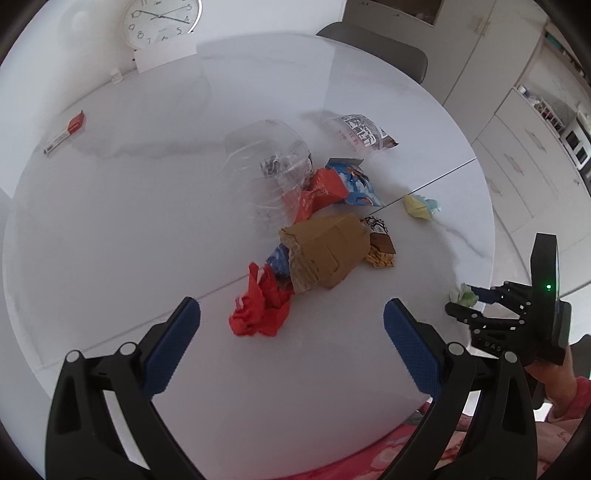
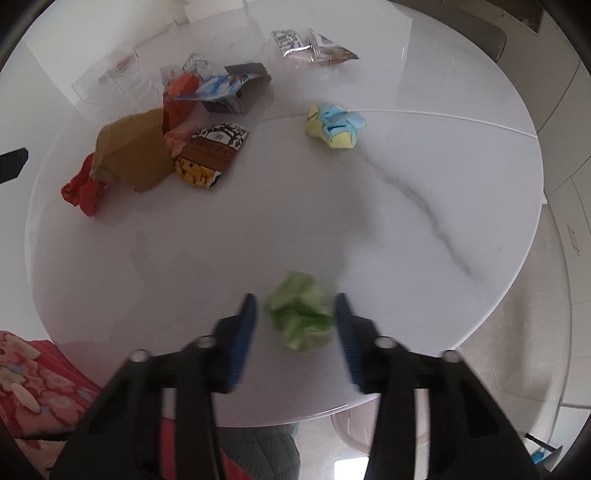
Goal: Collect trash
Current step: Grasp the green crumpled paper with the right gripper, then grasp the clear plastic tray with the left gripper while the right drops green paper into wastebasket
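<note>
A crumpled green paper ball [image 2: 299, 314] lies near the front edge of the white marble table [image 2: 369, 229]. My right gripper [image 2: 295, 297] straddles it; its right pad touches the ball, while a thin gap shows at the left pad. In the left wrist view that gripper [image 1: 458, 300] is at the right. My left gripper [image 1: 291, 302] hangs wide open and empty just short of a red plastic bag [image 1: 258, 310]. Behind the bag lie a torn brown cardboard piece [image 1: 325, 251], snack wrappers [image 1: 358, 184] and a yellow-blue paper ball [image 1: 421, 206].
A clear plastic bag [image 1: 266, 147] and a printed wrapper [image 1: 364, 133] lie further back. A small red-and-white box [image 1: 66, 131] sits far left, a clock [image 1: 160, 22] at the back. A grey chair [image 1: 373, 48] and white cabinets [image 1: 517, 147] stand beyond the table.
</note>
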Tool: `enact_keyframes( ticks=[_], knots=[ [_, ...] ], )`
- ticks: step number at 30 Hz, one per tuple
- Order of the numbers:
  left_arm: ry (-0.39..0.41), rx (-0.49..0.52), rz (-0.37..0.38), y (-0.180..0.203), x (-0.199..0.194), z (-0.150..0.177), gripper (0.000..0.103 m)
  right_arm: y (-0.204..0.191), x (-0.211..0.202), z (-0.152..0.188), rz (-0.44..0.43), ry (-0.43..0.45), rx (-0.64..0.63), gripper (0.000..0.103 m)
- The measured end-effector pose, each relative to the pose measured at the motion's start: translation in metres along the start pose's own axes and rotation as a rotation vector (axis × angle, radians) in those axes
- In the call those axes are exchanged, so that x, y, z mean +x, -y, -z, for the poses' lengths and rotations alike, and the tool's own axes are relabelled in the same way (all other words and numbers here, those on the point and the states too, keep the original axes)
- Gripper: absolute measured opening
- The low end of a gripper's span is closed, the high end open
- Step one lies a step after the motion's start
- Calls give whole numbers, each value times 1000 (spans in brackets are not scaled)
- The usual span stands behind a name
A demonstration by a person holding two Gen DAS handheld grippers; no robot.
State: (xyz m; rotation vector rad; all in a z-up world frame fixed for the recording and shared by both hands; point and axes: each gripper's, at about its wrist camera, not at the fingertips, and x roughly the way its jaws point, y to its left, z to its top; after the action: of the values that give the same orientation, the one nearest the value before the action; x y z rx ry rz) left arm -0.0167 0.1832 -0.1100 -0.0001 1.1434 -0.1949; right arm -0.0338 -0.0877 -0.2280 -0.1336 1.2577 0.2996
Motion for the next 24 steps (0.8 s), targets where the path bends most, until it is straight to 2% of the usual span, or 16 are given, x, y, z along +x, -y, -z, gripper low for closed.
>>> enact_keyframes(
  ticks=[6, 12, 16, 18, 22, 24],
  knots=[
    [6, 17, 20, -3, 12, -17, 95, 4, -4, -5, -18, -1, 66, 36],
    [58, -48, 17, -7, 19, -51, 95, 16, -23, -16, -48, 37, 143, 36],
    [104, -46, -35, -5, 31, -74, 95, 22, -38, -25, -50, 69, 175, 36],
    [110, -26, -83, -2, 42, -81, 95, 23, -43, -26, -48, 77, 190, 36],
    [105, 18, -132, 4, 64, -89, 95, 29, -50, -26, -26, 83, 229, 36],
    [117, 29, -138, 5, 67, -90, 87, 36, -52, -24, -25, 86, 264, 36]
  ],
)
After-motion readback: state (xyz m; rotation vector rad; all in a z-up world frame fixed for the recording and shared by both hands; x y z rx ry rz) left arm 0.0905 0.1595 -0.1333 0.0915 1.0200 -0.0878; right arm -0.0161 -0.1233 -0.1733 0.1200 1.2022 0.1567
